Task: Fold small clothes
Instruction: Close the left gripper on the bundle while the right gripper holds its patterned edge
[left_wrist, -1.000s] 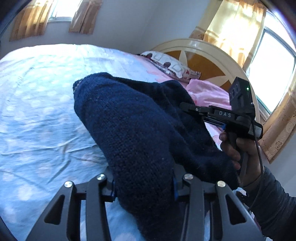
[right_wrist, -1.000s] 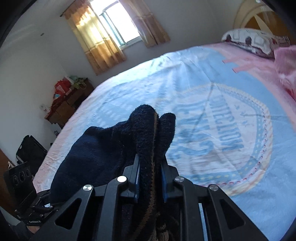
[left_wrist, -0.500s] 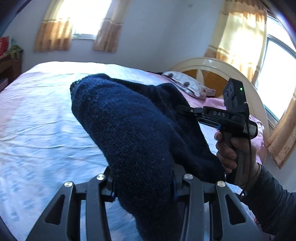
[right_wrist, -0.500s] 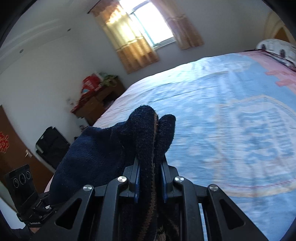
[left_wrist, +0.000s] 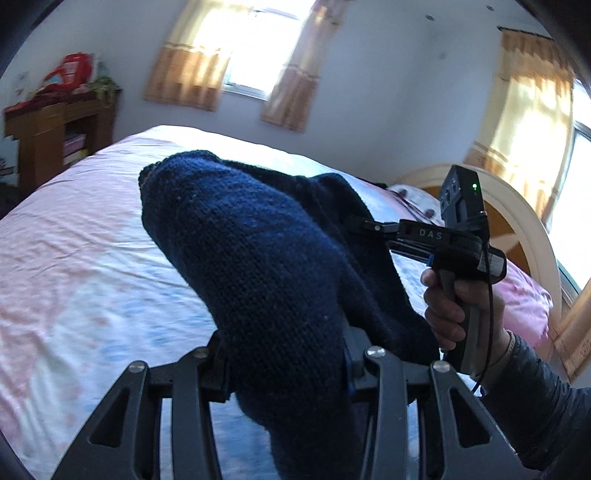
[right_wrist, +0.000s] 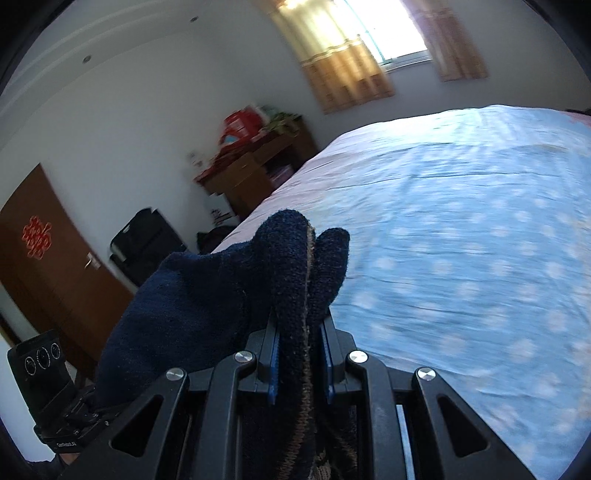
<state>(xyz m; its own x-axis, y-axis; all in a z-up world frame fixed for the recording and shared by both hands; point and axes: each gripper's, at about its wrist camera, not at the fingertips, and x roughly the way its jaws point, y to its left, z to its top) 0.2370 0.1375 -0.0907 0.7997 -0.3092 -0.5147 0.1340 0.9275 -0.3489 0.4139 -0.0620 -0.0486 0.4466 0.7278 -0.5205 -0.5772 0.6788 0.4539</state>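
I've swung the navy knit sweater (left_wrist: 258, 266) leftward above the bed (right_wrist: 461, 236). Left gripper (left_wrist: 284, 354) and right gripper (right_wrist: 301, 350) stay clamped on it, so I judge it's being repositioned for laying flat.

Both wrist views face across bed (left_wrist: 74, 258), tilted down, close behind knit (right_wrist: 207, 295); both share these.

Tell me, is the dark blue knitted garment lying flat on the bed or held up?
Held up. The dark blue knitted garment hangs bunched between the left gripper and right gripper, above the bed.
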